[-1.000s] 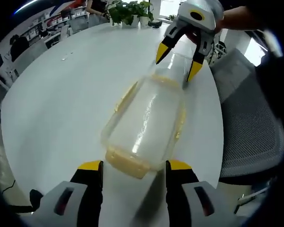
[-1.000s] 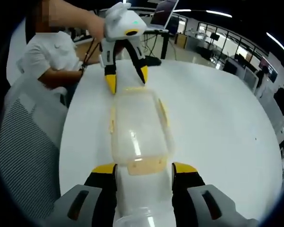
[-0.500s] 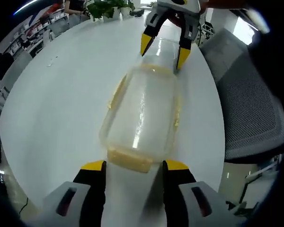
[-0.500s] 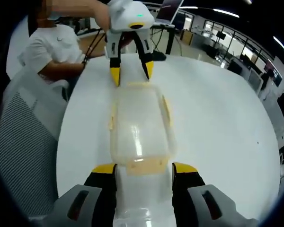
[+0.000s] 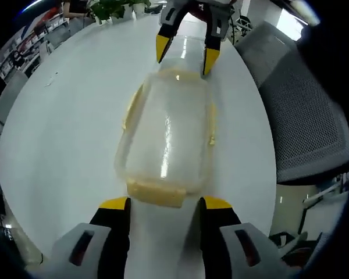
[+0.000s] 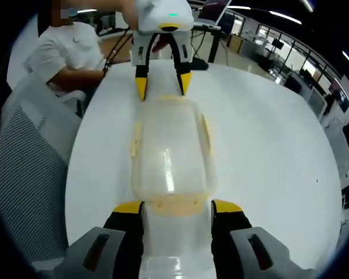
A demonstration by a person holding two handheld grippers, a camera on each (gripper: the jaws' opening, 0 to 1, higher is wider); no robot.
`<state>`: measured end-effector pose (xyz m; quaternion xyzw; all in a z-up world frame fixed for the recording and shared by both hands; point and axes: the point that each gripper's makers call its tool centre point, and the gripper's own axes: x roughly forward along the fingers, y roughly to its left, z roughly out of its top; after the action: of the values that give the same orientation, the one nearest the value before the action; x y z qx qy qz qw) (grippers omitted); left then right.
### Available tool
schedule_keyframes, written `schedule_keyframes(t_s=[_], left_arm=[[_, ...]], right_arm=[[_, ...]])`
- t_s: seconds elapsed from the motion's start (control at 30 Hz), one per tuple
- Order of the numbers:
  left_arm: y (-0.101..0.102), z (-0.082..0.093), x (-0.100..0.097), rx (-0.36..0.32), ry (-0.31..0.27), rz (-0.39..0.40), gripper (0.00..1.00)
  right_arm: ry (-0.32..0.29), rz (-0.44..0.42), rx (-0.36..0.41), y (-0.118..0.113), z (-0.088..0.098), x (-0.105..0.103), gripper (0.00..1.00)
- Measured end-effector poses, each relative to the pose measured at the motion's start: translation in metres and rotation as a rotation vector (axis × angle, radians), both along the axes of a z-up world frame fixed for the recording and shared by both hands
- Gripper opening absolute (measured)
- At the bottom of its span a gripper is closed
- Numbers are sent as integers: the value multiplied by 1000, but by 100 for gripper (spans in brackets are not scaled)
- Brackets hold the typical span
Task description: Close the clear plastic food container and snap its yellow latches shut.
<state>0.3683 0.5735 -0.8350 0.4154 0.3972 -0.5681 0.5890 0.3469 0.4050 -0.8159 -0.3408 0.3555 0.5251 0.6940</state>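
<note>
A clear plastic food container with its lid on lies lengthwise on the white round table. Pale yellow latches run along its sides and ends. My left gripper is open, its yellow-tipped jaws on either side of the near end latch. The right gripper stands open at the far end. In the right gripper view the same container stretches away from my right gripper, whose jaws flank the end latch. The left gripper is open at the far end there.
A grey mesh chair stands by the table's edge; it appears again as the chair. A person in a white shirt sits behind the table. Potted plants stand at the far edge. Office desks fill the background.
Both grippers have drawn in toward the container's two ends, and the container now lies straighter along both views. The jaws stay open.
</note>
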Motion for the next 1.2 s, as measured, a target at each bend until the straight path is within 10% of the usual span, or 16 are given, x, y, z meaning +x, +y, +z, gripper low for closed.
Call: schedule_keyframes(t_s=[1.2], left_arm=[[-14, -2, 1, 23, 2, -162, 47]], right_arm=[[74, 46, -150, -4, -23, -1, 44]])
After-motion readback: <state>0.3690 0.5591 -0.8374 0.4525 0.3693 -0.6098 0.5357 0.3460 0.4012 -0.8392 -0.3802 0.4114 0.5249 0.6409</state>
